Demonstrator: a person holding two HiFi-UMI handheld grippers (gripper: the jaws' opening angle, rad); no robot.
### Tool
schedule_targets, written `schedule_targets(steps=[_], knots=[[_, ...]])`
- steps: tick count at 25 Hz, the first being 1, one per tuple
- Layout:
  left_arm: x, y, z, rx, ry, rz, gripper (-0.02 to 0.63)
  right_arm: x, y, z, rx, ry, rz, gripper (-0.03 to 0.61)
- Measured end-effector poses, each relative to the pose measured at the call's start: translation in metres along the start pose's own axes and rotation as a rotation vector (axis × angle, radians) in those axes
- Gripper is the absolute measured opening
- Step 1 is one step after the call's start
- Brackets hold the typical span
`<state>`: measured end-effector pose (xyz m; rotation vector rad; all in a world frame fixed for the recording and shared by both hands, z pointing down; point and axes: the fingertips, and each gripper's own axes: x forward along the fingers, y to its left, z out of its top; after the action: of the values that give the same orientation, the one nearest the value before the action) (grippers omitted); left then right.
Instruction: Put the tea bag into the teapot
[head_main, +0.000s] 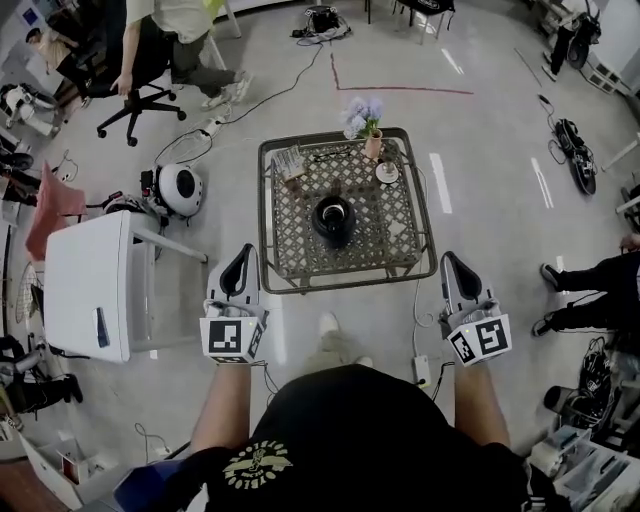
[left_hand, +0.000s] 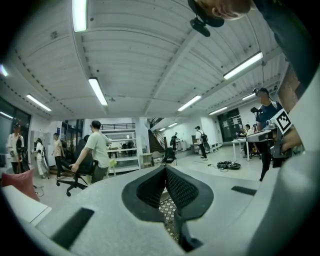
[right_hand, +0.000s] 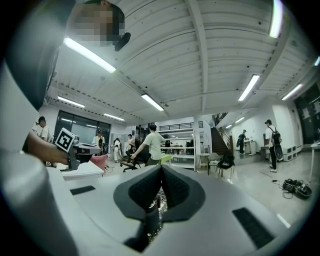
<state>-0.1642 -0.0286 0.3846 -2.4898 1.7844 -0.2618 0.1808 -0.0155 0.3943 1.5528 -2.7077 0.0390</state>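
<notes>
Standing at the low lattice worktop, the person holds a pair of tongs in each hand, both raised and pointing forward. The left tongs are fully closed, pads pressed together with nothing between them. The right tongs are closed tight as well and hold nothing. The worktop's near edge runs between the two tips, one near corner just beside each. The black teapot sits ahead of both tongs, about midway between them, well apart from either. Beyond it, past the right tongs' line, stand a vase of pale flowers and a white saucer. A small pale packet lies on the lattice ahead of the right tongs; whether it is the tea bag I cannot tell
</notes>
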Motion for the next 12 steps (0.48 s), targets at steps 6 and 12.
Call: schedule_targets(steps=[6,12], knots=[[0.032,0.003,-0.003,-0.005,0.005,-0.039,-0.005,0.015,-0.009,0.000,-0.007,0.010,-0.021,0.009],[0.061,0.004,-0.002,-0.002,-0.002,-0.085,-0.005,0.021,-0.027,0.002,-0.016,0.011,-0.077,0.009]])
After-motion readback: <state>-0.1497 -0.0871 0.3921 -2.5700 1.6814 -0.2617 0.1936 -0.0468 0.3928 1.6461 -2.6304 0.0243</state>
